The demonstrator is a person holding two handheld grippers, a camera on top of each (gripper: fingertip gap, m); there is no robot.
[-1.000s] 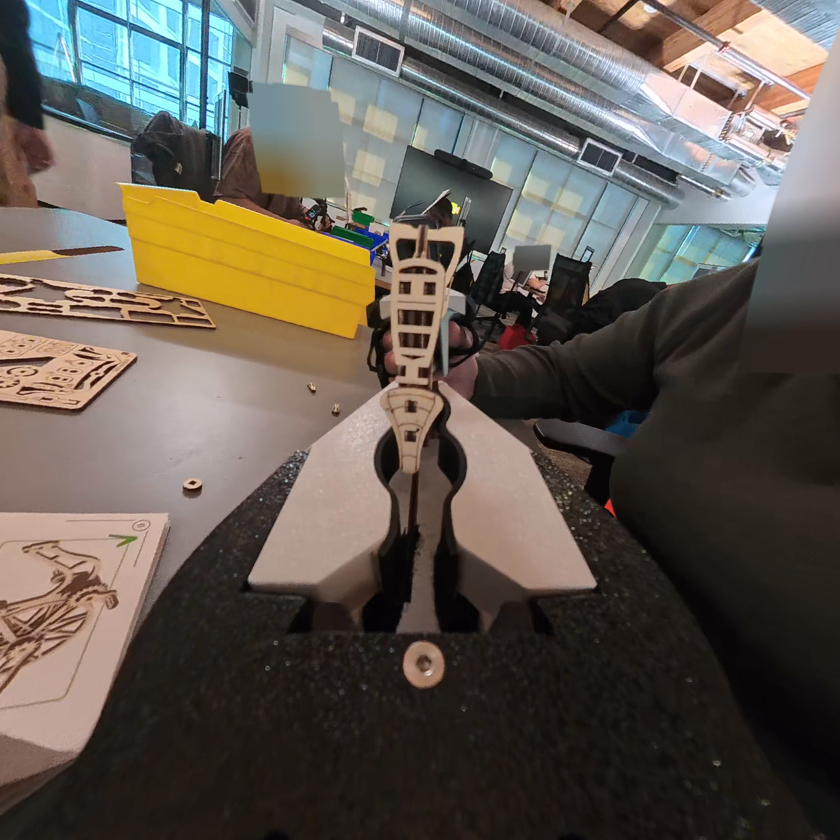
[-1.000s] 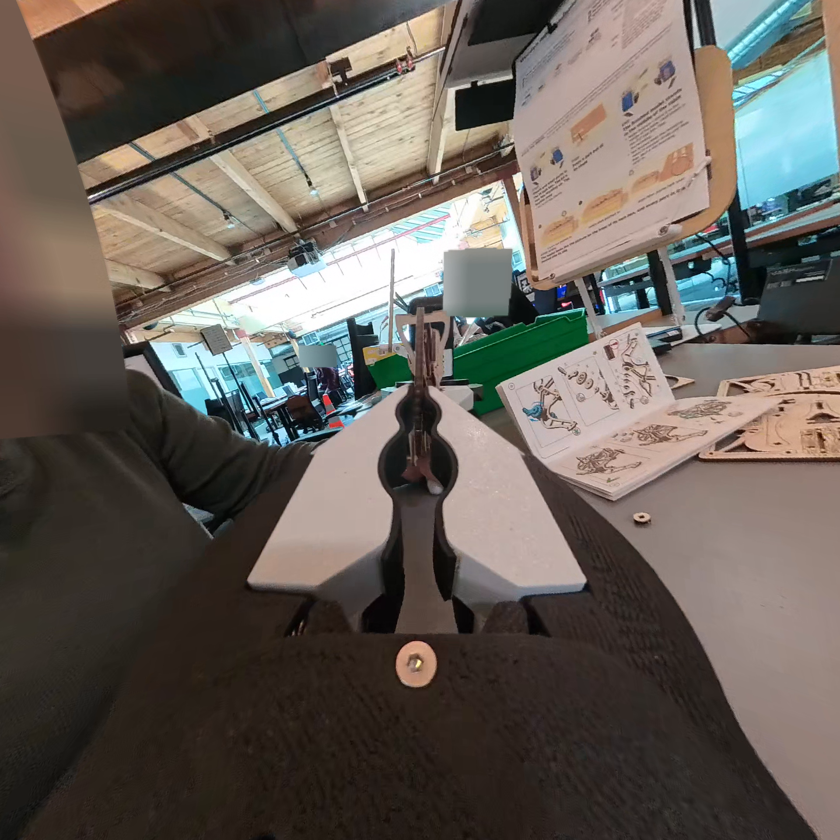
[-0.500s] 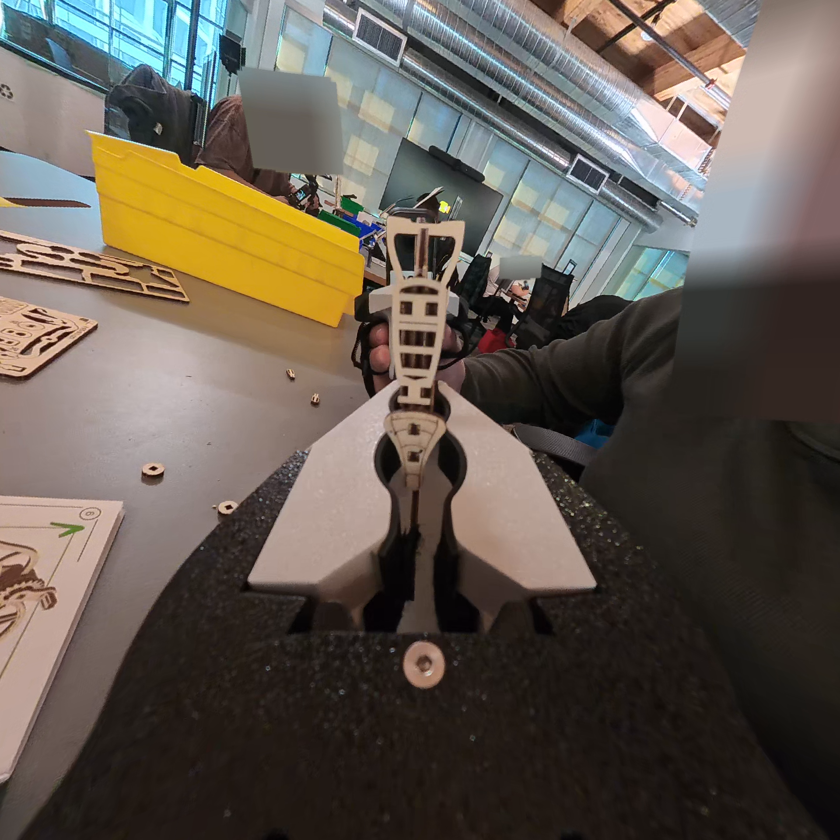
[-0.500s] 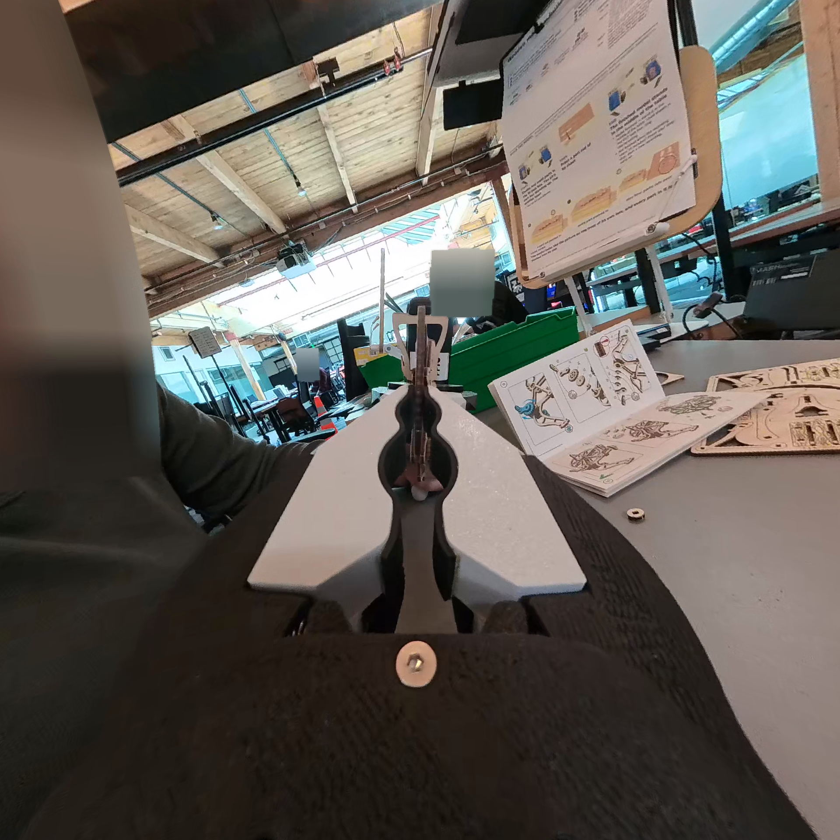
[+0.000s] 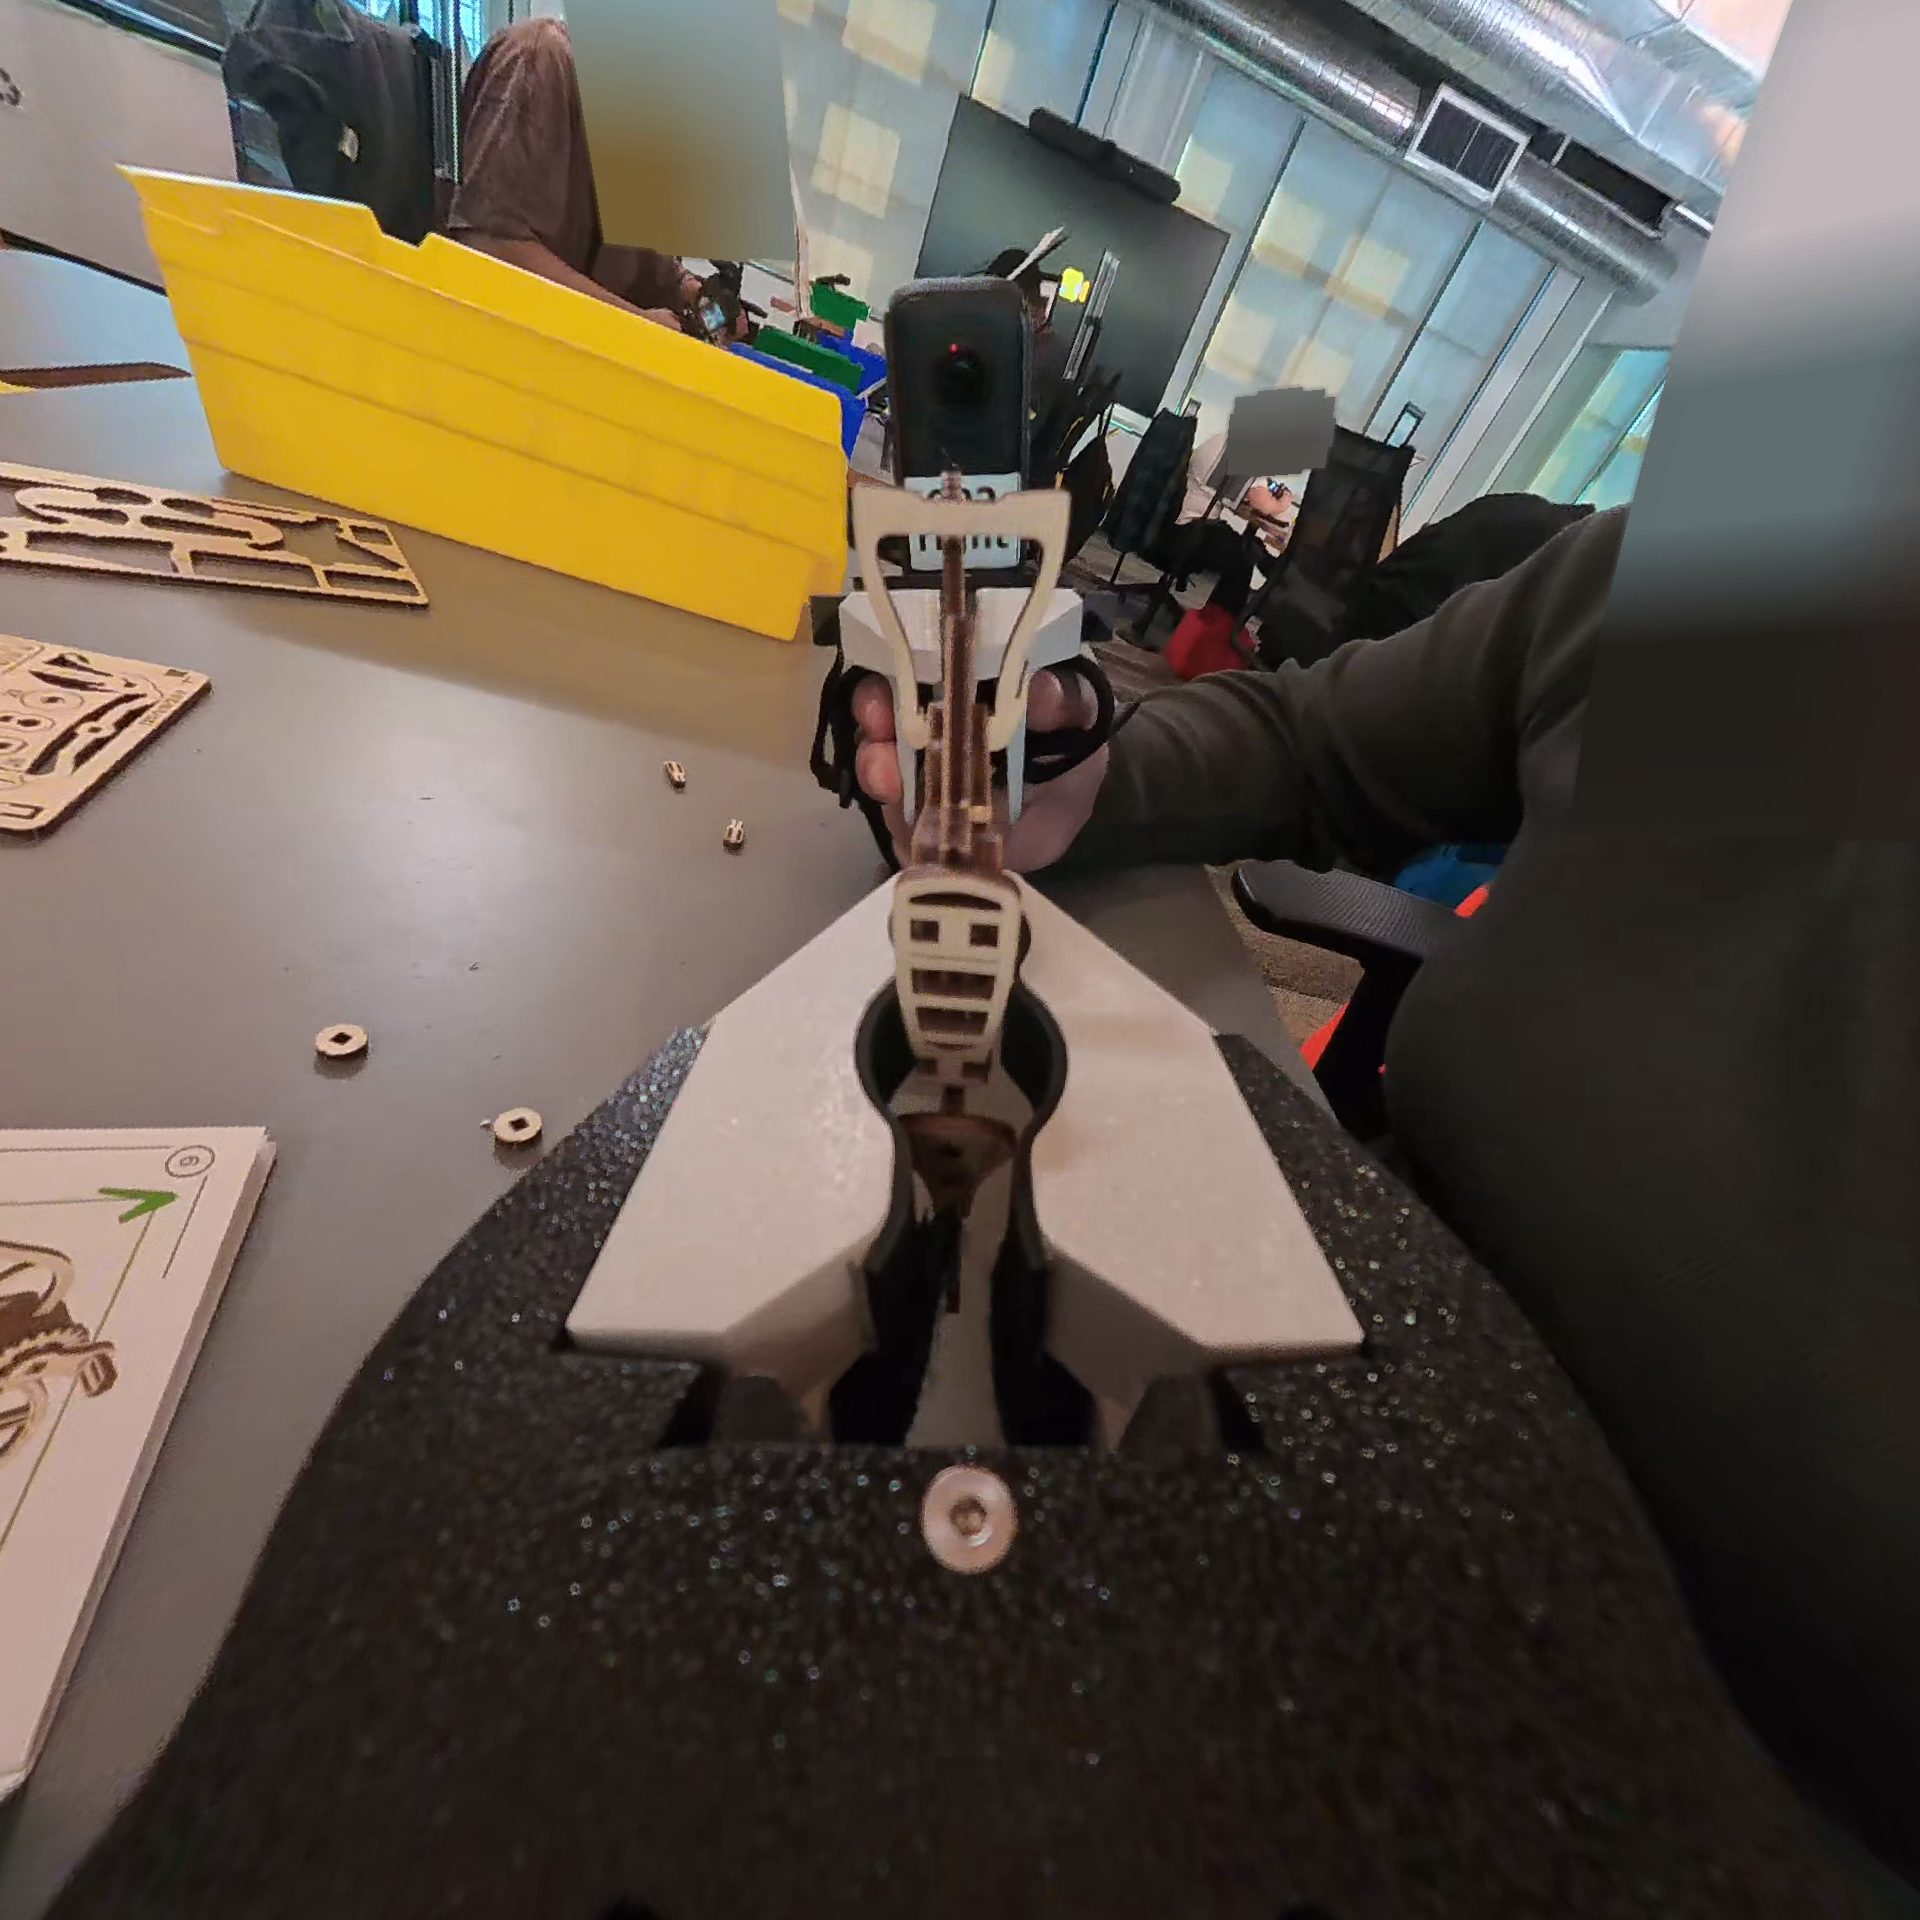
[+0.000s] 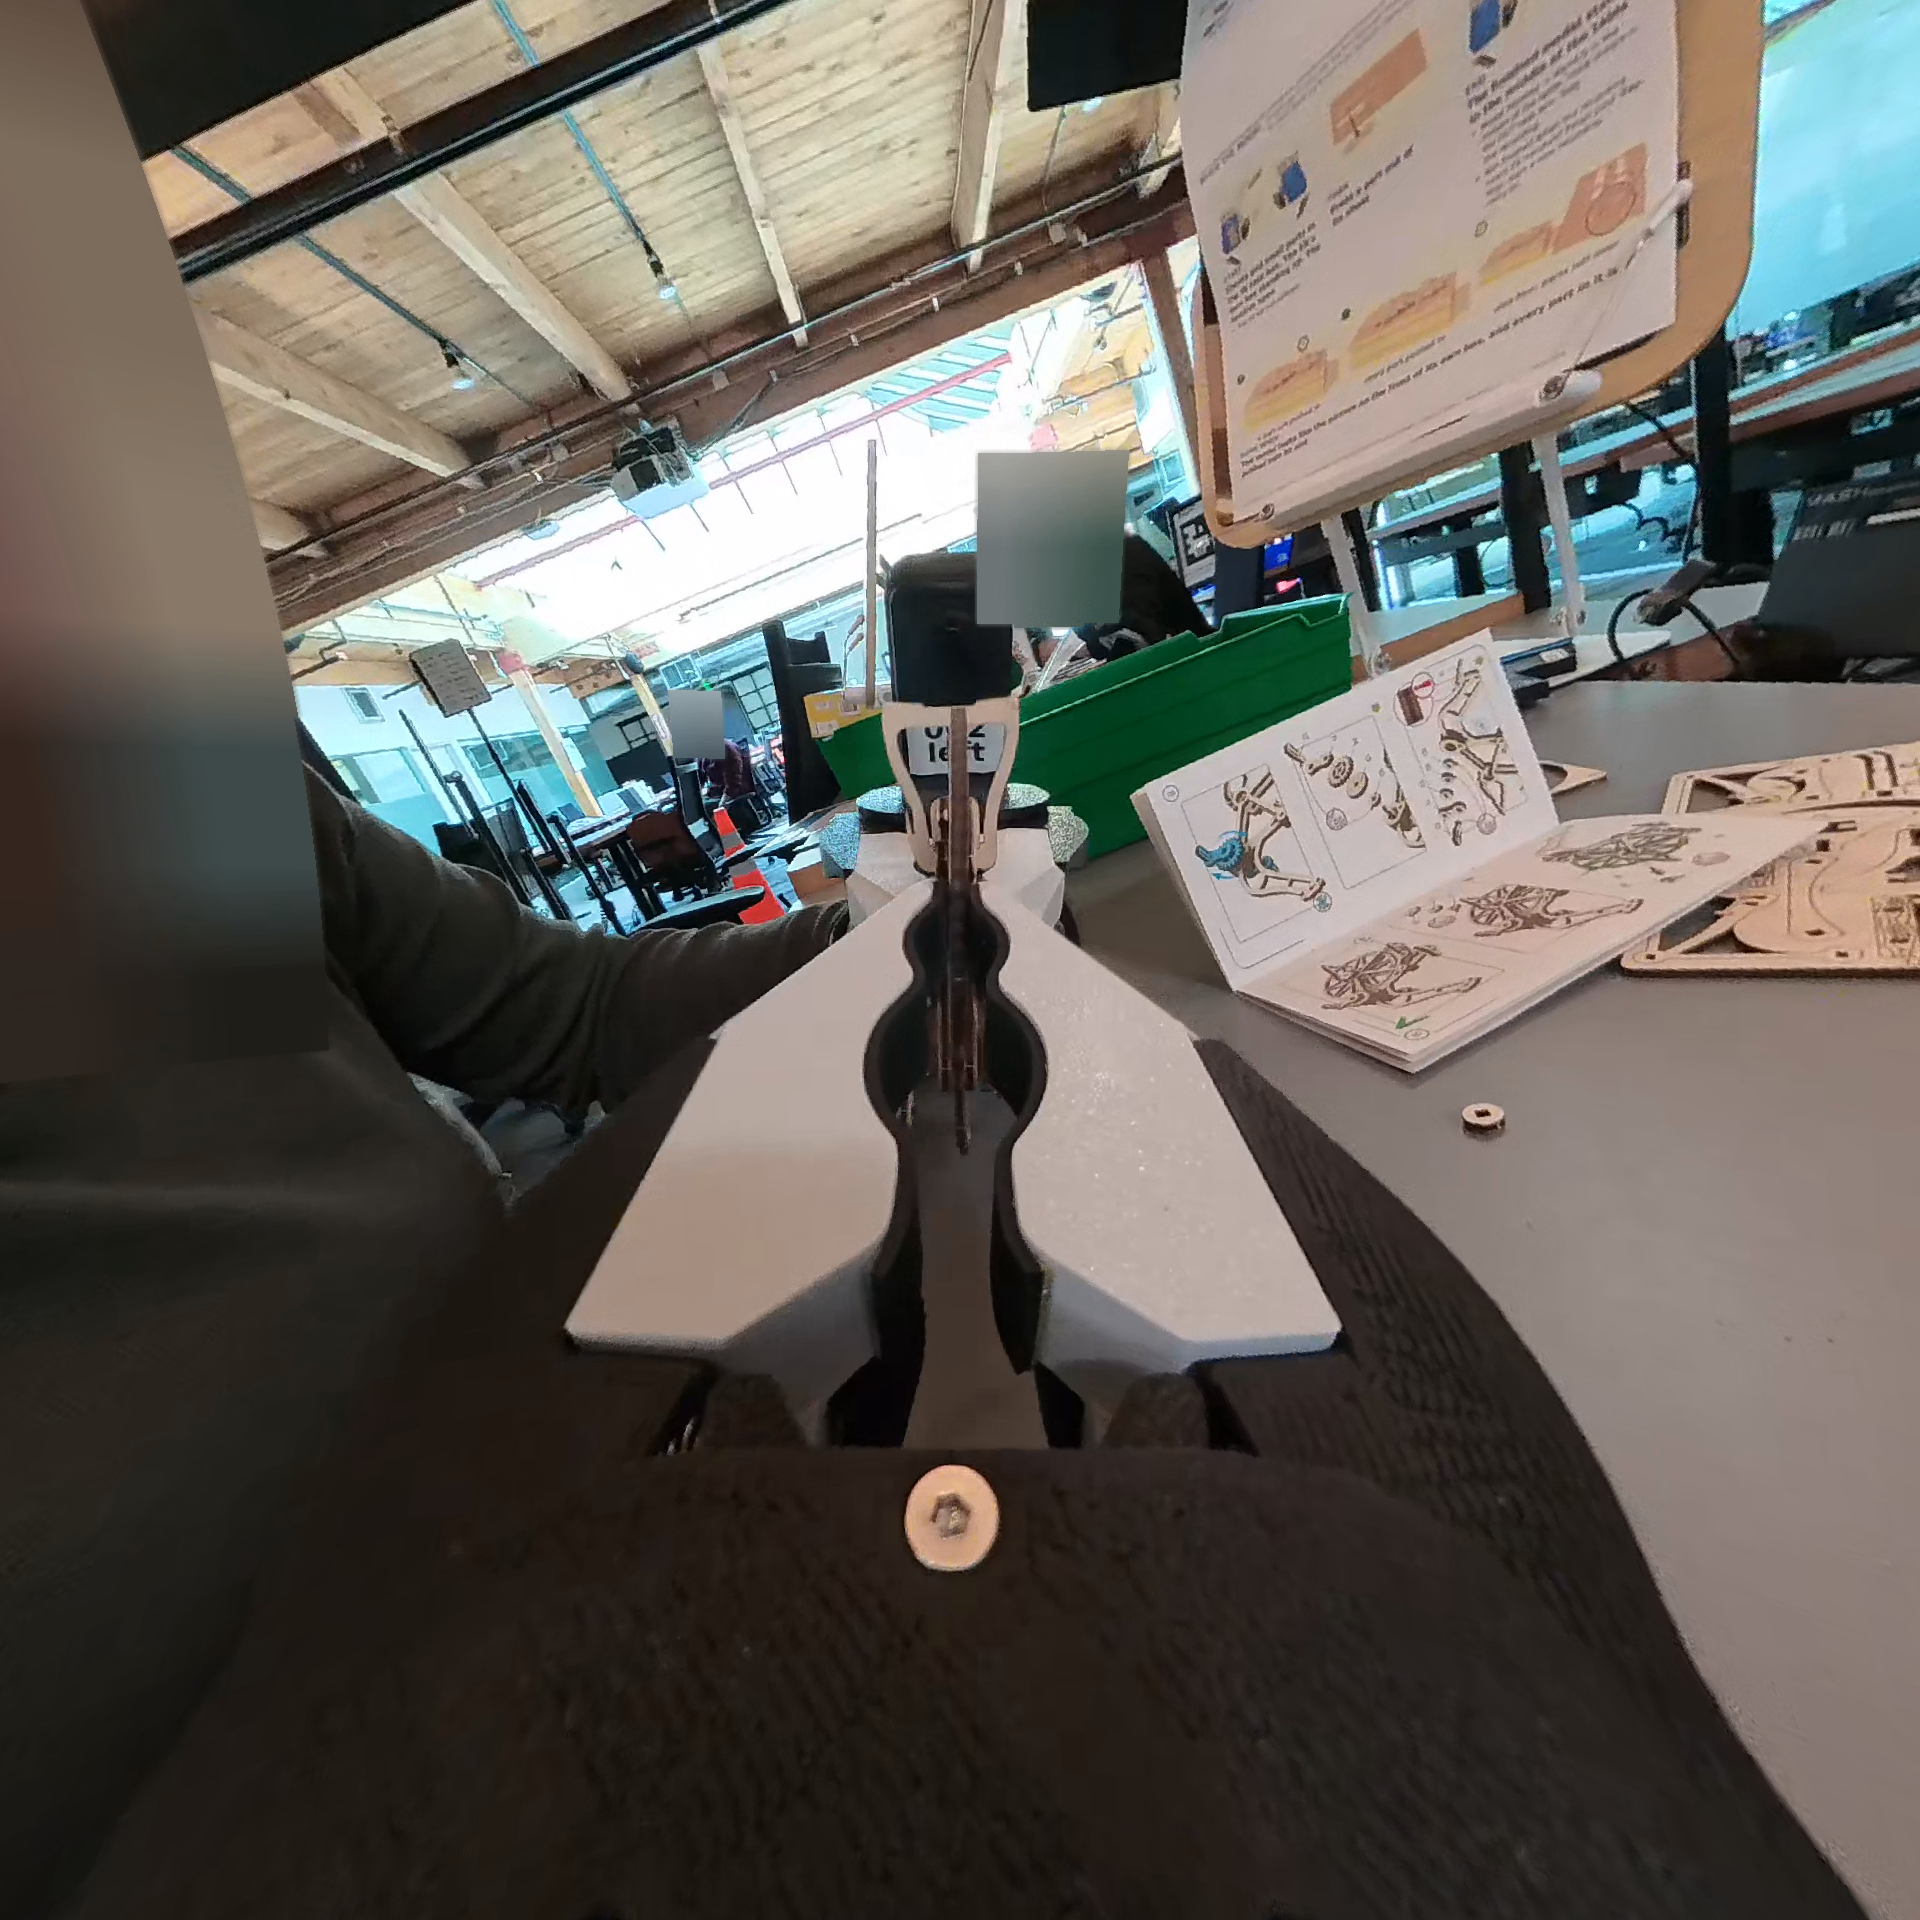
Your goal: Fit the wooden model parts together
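Observation:
In the left wrist view my left gripper (image 5: 956,883) is shut on a pale flat wooden piece with slots (image 5: 954,935) that stands upright and ends in a fork (image 5: 888,623). A brown layered wooden part (image 5: 954,727) stands edge-on against its middle. Behind it, facing me, is my right gripper (image 5: 956,675), held by a hand. In the right wrist view my right gripper (image 6: 951,883) is shut on the brown part (image 6: 951,997), seen edge-on, with the fork (image 6: 914,790) and the left gripper (image 6: 951,842) just beyond. Both grippers hold the one assembly above the table.
A yellow bin (image 5: 499,416), cut wooden sheets (image 5: 208,540) and a booklet (image 5: 94,1351) lie to the left, with small wooden rings (image 5: 341,1039) loose on the dark table. An open booklet (image 6: 1403,883), more sheets (image 6: 1818,883), a green bin (image 6: 1174,707) and a sheet on a stand (image 6: 1434,208) lie to the right. My left and right fingertips are right by each other.
The two grippers have come closer together. The brown part now lies along the middle of the slotted piece, which sits deeper between the left fingers. Both stay shut.

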